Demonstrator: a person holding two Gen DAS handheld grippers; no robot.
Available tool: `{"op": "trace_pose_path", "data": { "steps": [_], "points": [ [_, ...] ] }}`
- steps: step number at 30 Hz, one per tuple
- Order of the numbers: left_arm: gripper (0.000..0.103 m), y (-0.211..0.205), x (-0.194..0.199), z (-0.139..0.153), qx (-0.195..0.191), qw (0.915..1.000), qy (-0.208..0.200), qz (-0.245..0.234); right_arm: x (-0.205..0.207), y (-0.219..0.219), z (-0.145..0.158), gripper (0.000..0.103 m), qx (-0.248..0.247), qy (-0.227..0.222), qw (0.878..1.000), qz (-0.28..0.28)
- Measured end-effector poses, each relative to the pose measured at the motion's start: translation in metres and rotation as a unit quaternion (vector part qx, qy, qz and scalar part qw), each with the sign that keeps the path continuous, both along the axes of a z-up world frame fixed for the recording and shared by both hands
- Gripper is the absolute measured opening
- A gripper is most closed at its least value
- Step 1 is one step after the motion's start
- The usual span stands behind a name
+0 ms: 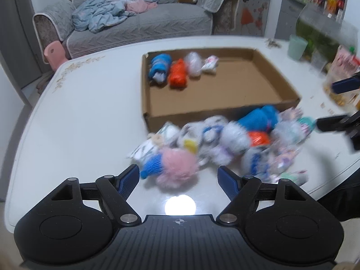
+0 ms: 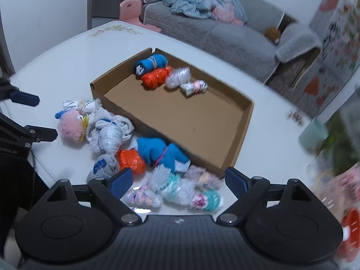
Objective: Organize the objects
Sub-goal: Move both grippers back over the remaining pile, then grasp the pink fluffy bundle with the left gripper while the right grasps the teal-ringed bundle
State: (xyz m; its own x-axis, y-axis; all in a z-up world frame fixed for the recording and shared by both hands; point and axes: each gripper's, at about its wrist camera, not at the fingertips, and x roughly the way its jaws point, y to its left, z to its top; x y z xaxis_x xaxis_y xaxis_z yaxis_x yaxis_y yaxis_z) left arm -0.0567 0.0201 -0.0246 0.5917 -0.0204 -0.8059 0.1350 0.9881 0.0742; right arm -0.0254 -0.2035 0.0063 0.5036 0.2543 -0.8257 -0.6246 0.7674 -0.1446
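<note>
Presently both tools, left tool (image 1: 177,178) and right tool (image 2: 178,181), are held wide, empty; pink bundle (image 1: 177,168) is judged next for the box (image 1: 225,110).

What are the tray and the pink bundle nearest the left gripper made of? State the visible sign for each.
The tray looks like plain corrugated cardboard: matte brown, with folded walls and raw cut edges. The pink bundle looks like fuzzy knit or fleece, likely a rolled sock: a soft hazy outline and a ribbed blue cuff at one end. Motion blur leaves the exact fabric open.
</note>
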Motion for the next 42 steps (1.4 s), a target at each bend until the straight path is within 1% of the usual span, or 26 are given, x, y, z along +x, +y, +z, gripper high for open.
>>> {"op": "trace_pose_path", "data": {
  "steps": [2,4,6,9,12,14,16,20,22,27,29,32,34,35,36,37,38,42],
  "points": [
    [0.081,0.008,0.0,-0.01,0.0,0.9999,0.012,0.005,0.014,-0.019,-0.007,0.087,0.027,0.039,0.999,-0.02],
    [0.081,0.017,0.001,-0.021,-0.004,0.9996,0.023,0.015,0.029,-0.035,-0.018,0.084,0.05,0.082,0.994,-0.045],
    [0.081,0.024,0.004,-0.032,-0.005,0.9991,0.034,0.027,0.037,-0.043,-0.029,0.083,0.055,0.103,0.992,-0.058],
    [0.081,0.03,0.012,-0.043,-0.021,0.9979,0.045,0.041,0.042,-0.043,-0.04,0.082,0.064,0.129,0.988,-0.063],
    [0.081,0.026,0.023,-0.049,-0.034,0.9971,0.049,0.047,0.046,-0.038,-0.045,0.082,0.056,0.133,0.988,-0.053],
    [0.081,0.02,0.032,-0.054,-0.049,0.9965,0.053,0.042,0.054,-0.04,-0.05,0.082,0.065,0.148,0.985,-0.055],
    [0.081,0.015,0.041,-0.058,-0.049,0.9965,0.051,0.043,0.065,-0.044,-0.053,0.082,0.058,0.147,0.986,-0.06],
    [0.08,0.014,0.056,-0.068,-0.066,0.9944,0.057,0.059,0.081,-0.05,-0.062,0.081,0.051,0.158,0.985,-0.051],
    [0.081,0.012,0.058,-0.069,-0.056,0.9954,0.049,0.06,0.087,-0.048,-0.071,0.075,0.04,0.172,0.983,-0.049],
    [0.08,0.008,0.061,-0.071,-0.04,0.9967,0.038,0.059,0.087,-0.044,-0.081,0.07,0.036,0.181,0.981,-0.054],
    [0.078,0.008,0.06,-0.071,-0.039,0.9969,0.035,0.058,0.087,-0.044,-0.082,0.069,0.035,0.183,0.981,-0.054],
    [0.072,0.006,0.06,-0.07,-0.039,0.9974,0.032,0.052,0.087,-0.044,-0.082,0.064,0.042,0.19,0.979,-0.055],
    [0.064,0.004,0.06,-0.069,-0.034,0.998,0.029,0.045,0.086,-0.046,-0.082,0.057,0.045,0.194,0.979,-0.054],
    [0.063,0.003,0.059,-0.068,-0.034,0.9981,0.028,0.043,0.085,-0.047,-0.082,0.054,0.046,0.197,0.978,-0.054],
    [0.06,0.003,0.059,-0.068,-0.036,0.998,0.028,0.042,0.085,-0.047,-0.082,0.047,0.049,0.2,0.977,-0.053],
    [0.059,0.003,0.059,-0.068,-0.039,0.9979,0.029,0.042,0.084,-0.048,-0.082,0.045,0.048,0.201,0.977,-0.053],
    [0.057,0.003,0.058,-0.067,-0.04,0.9979,0.03,0.042,0.083,-0.048,-0.082,0.045,0.047,0.203,0.977,-0.053],
    [0.055,0.004,0.055,-0.065,-0.039,0.9979,0.029,0.044,0.082,-0.049,-0.082,0.044,0.049,0.205,0.976,-0.056]
  ]
}}
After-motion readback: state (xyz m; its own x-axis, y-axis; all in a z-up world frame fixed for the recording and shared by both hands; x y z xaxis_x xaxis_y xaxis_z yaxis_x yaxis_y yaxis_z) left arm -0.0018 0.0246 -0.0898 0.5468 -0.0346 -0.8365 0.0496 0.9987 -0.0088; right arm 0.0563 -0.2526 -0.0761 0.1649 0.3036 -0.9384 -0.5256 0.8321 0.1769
